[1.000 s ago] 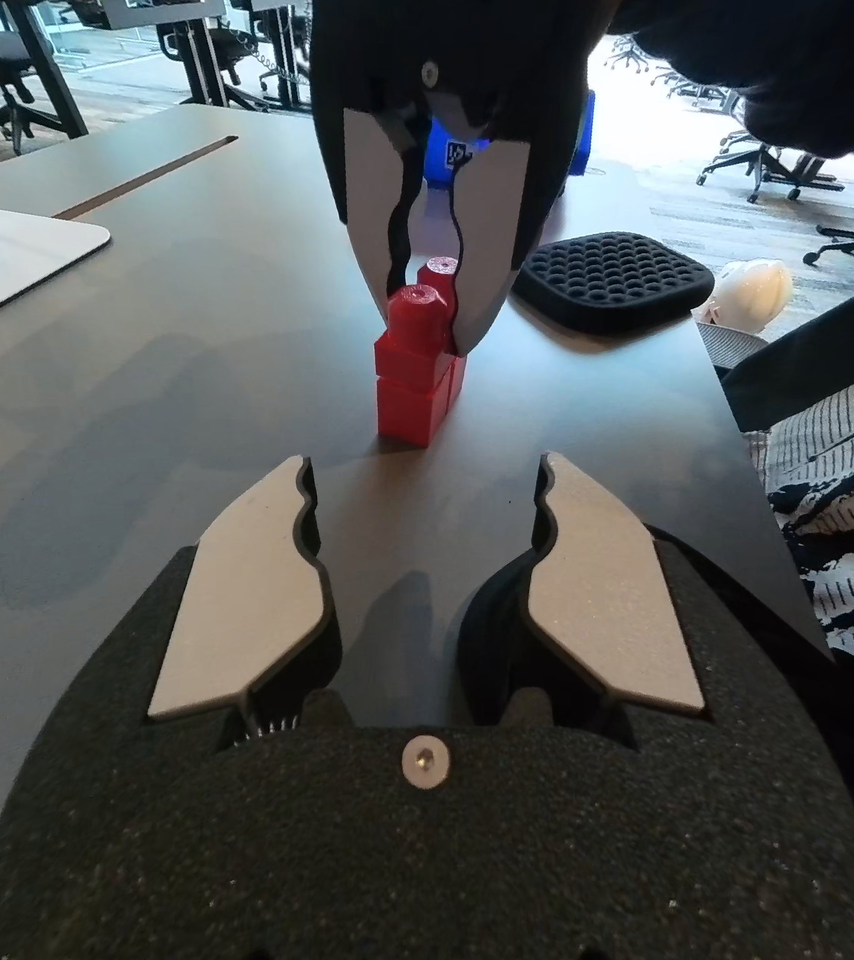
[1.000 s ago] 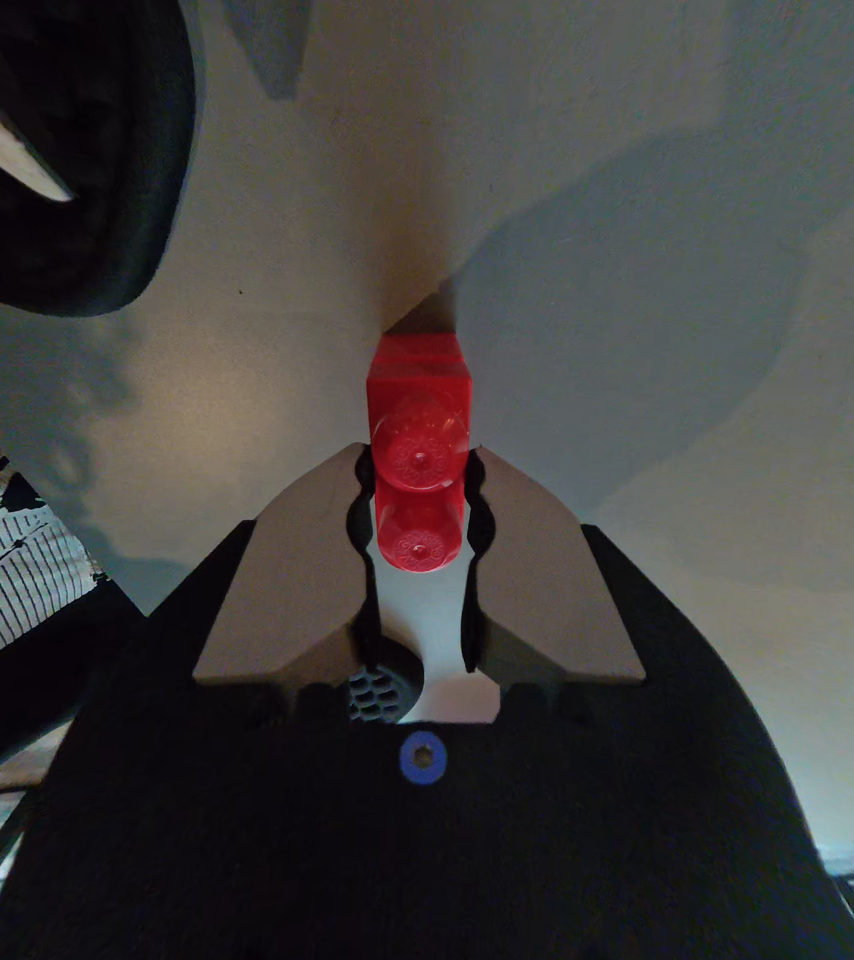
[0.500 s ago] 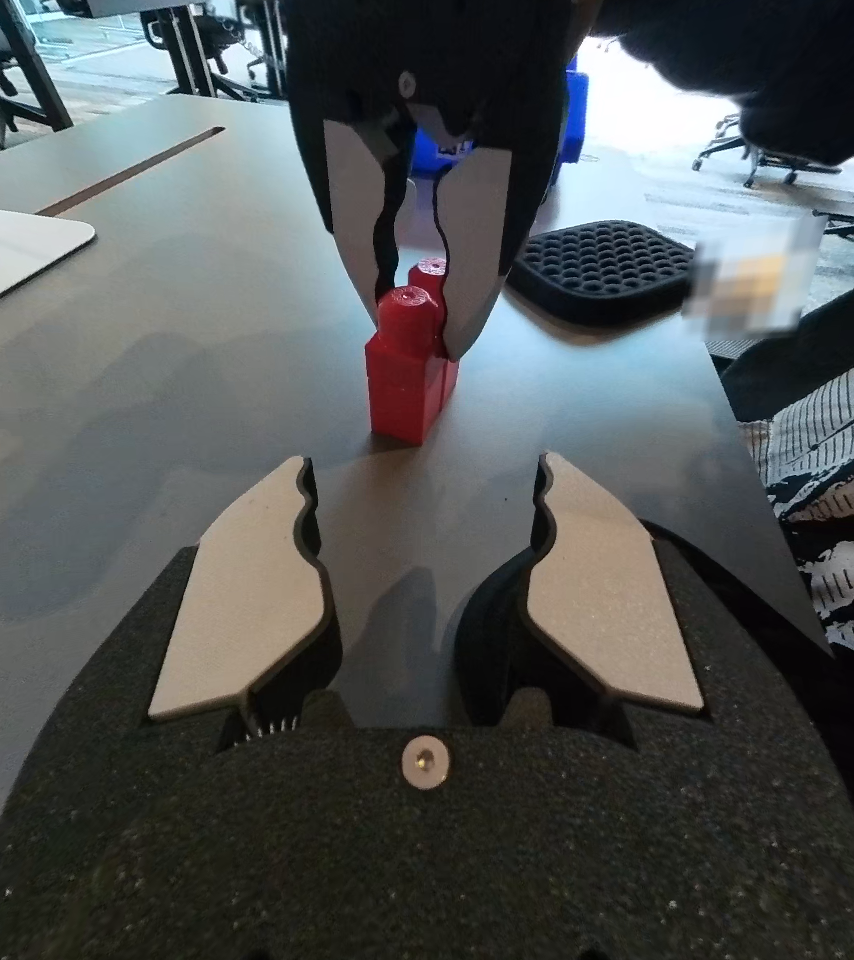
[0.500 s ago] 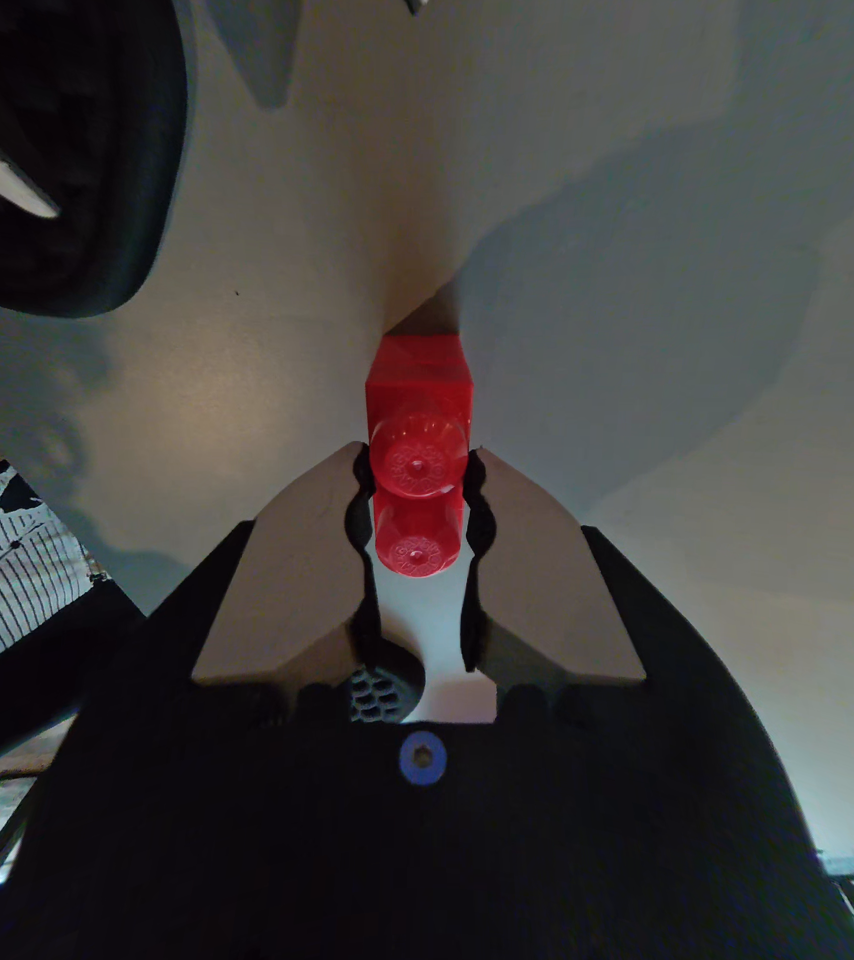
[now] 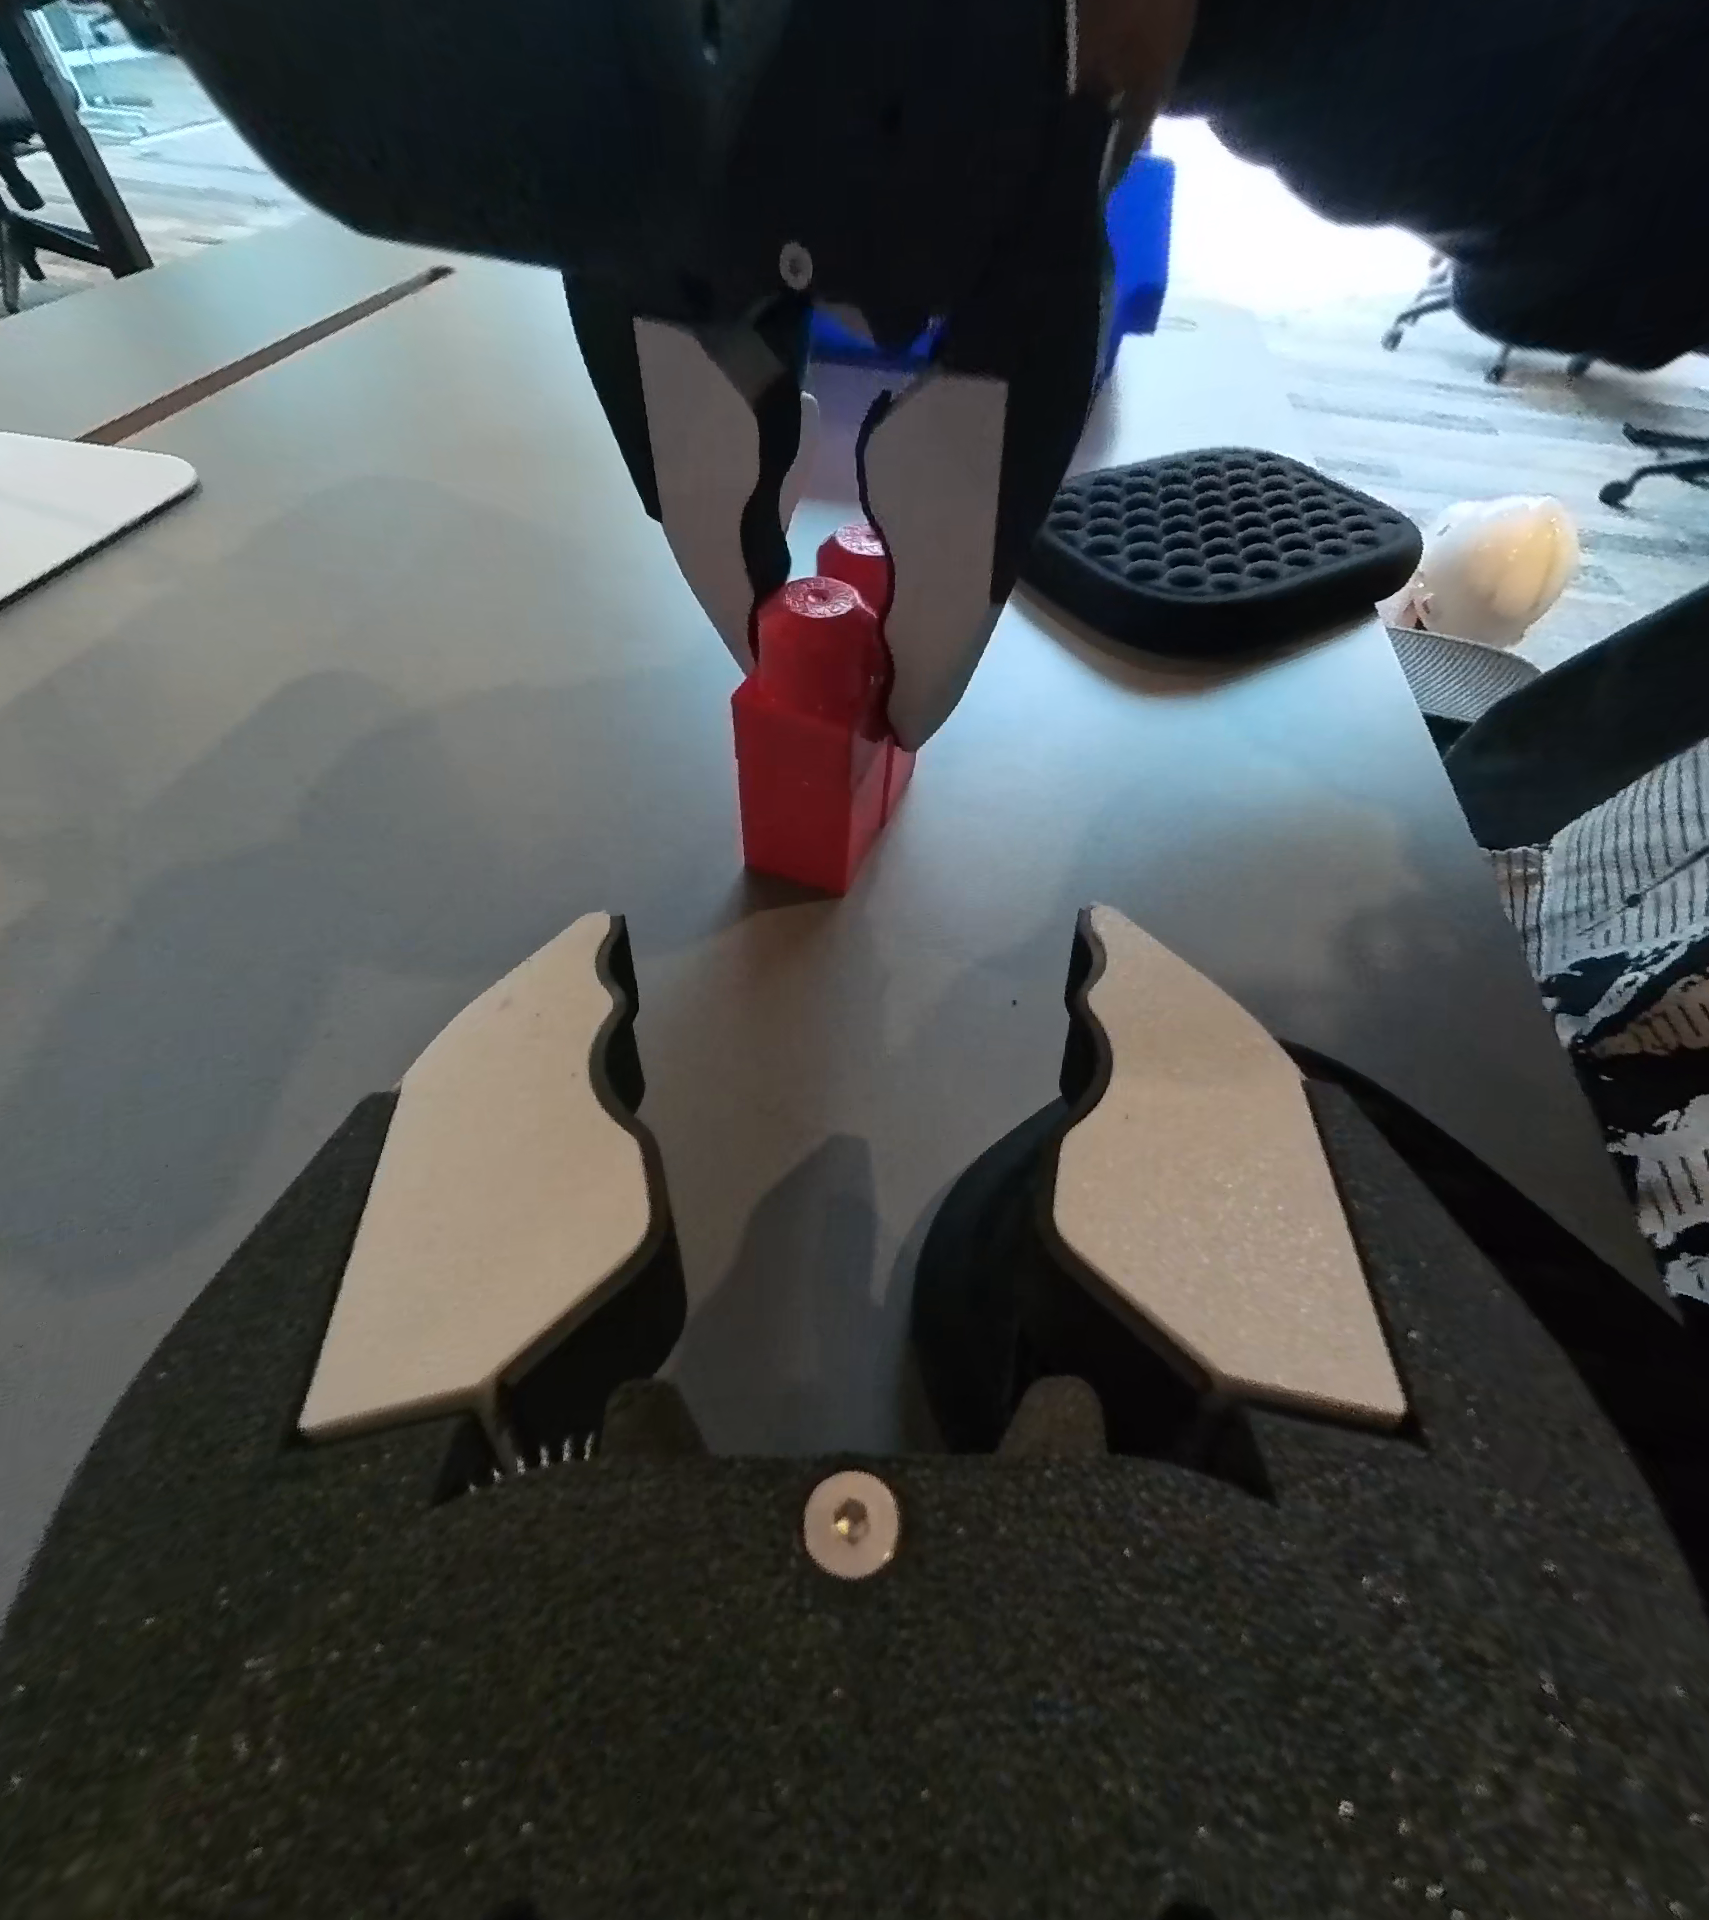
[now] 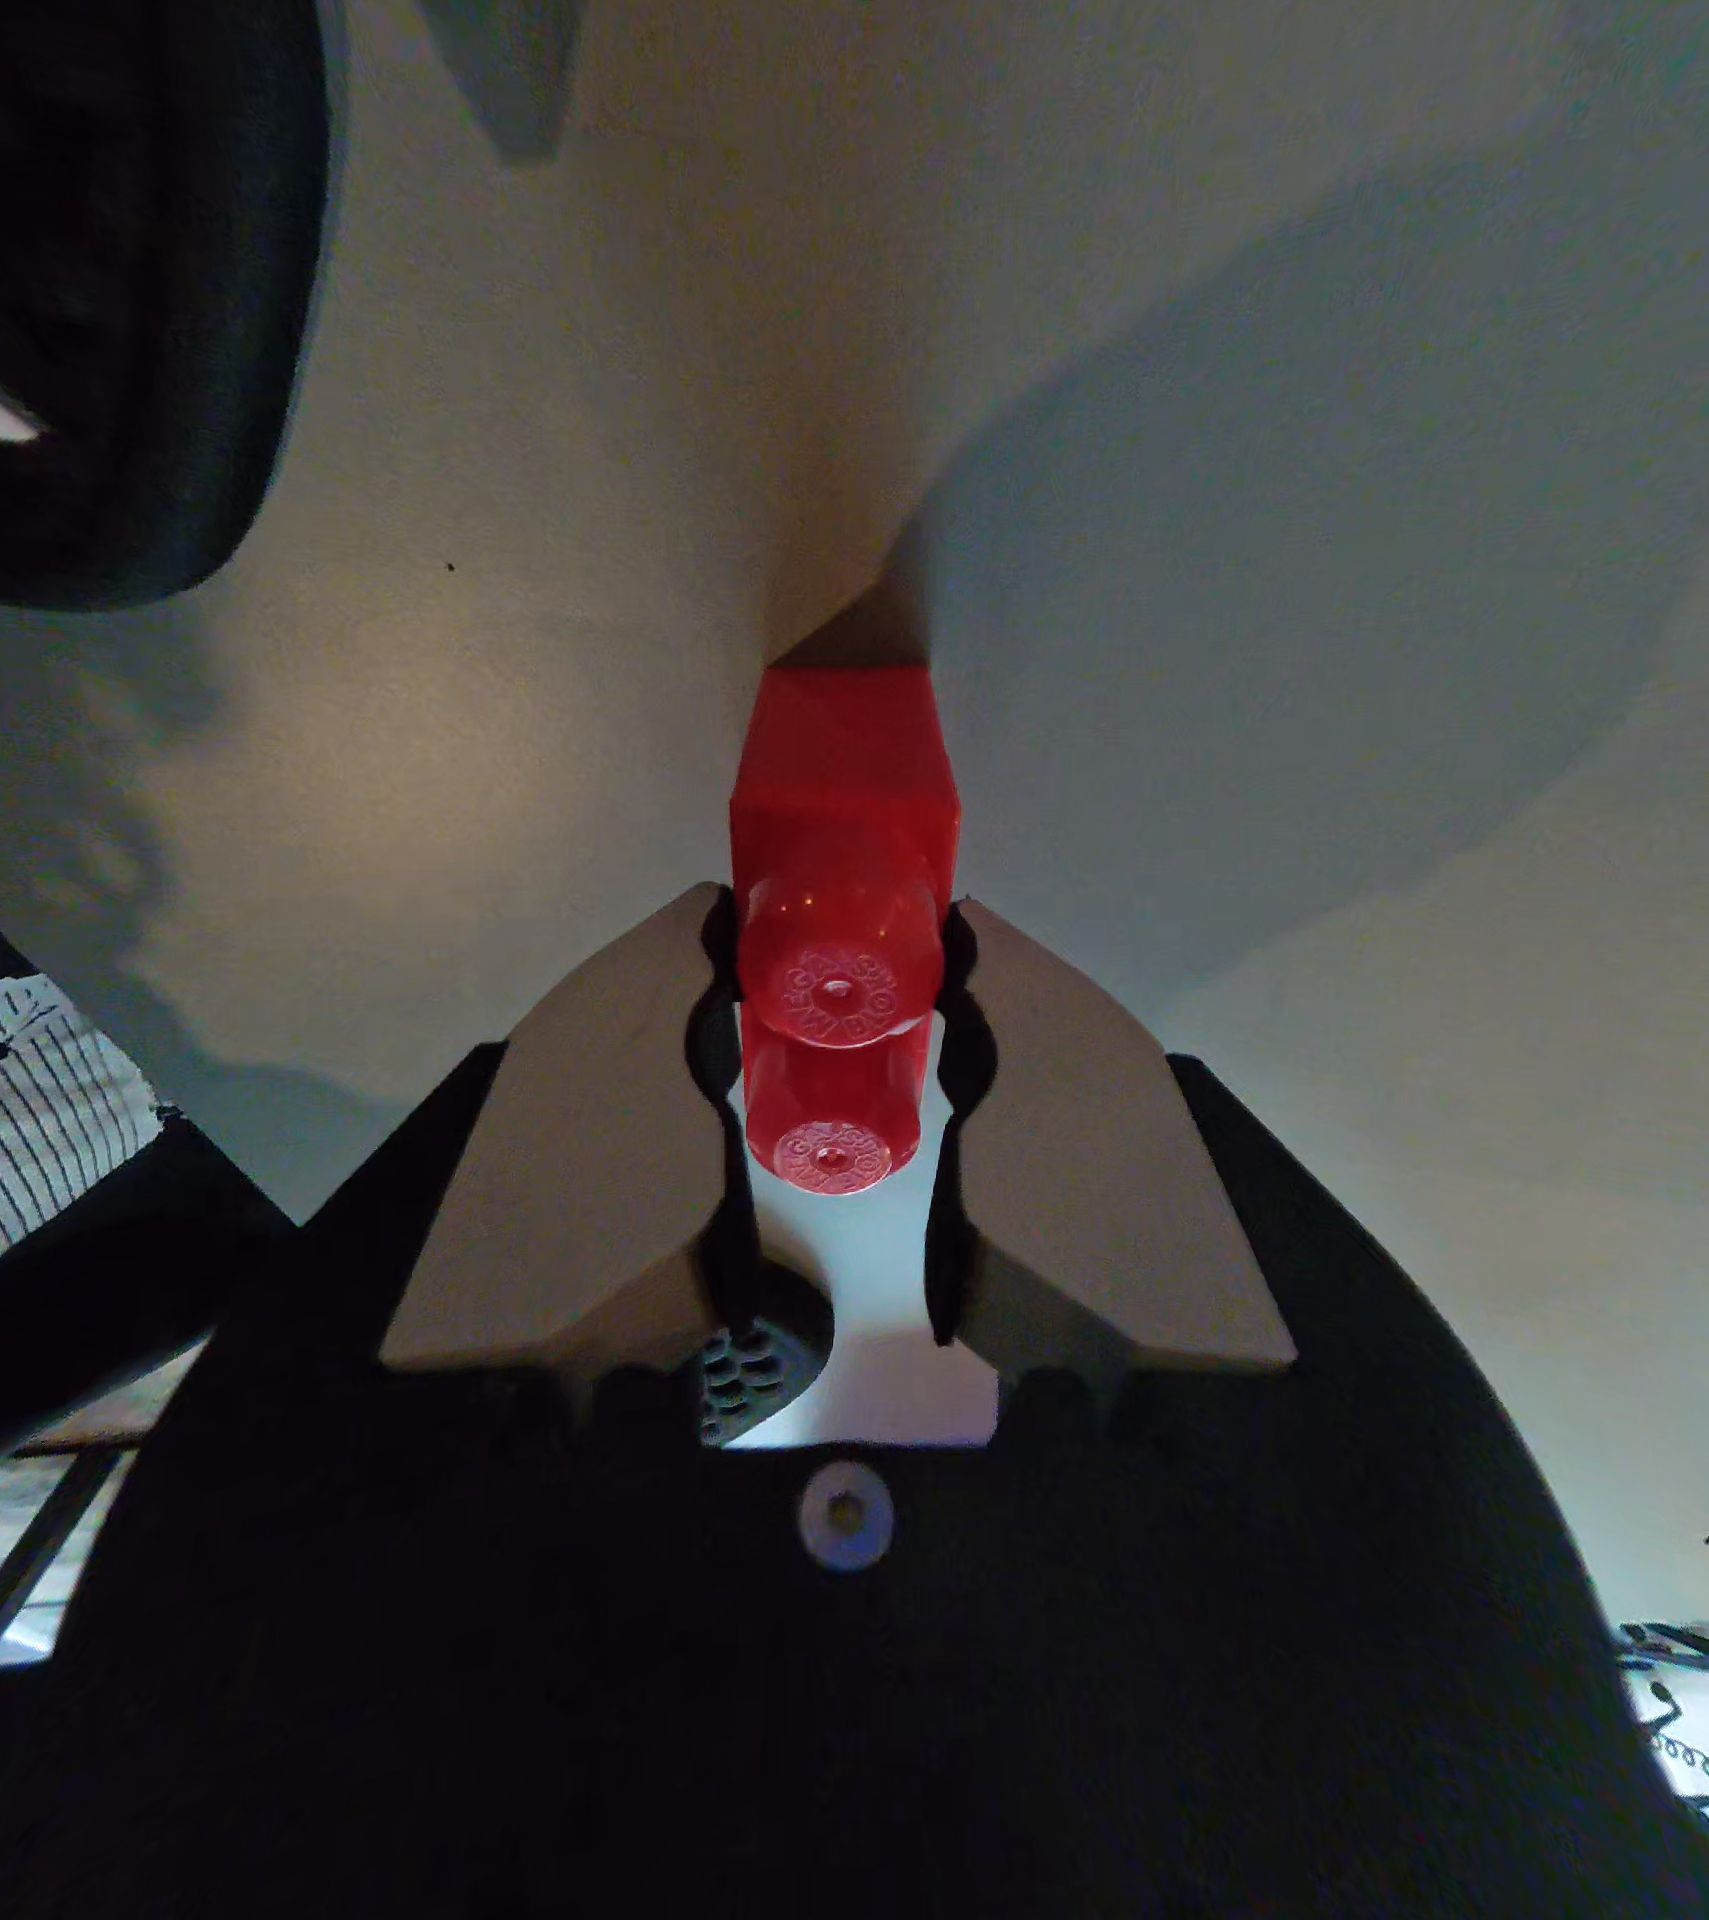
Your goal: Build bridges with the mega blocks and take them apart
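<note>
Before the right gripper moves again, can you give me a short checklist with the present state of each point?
1. Red block stands upright on the table: ok.
2. Right gripper is centred over the block's two studs: ok.
3. Right gripper's fingers press the front stud: cannot tell; they sit close on both sides, but contact is unclear.
4. Left gripper is open, empty and apart from the block: ok.
5. Black honeycomb mat lies clear of the block: ok.
6. A second block to build with is within reach: not ok; none shows on the table.
</note>
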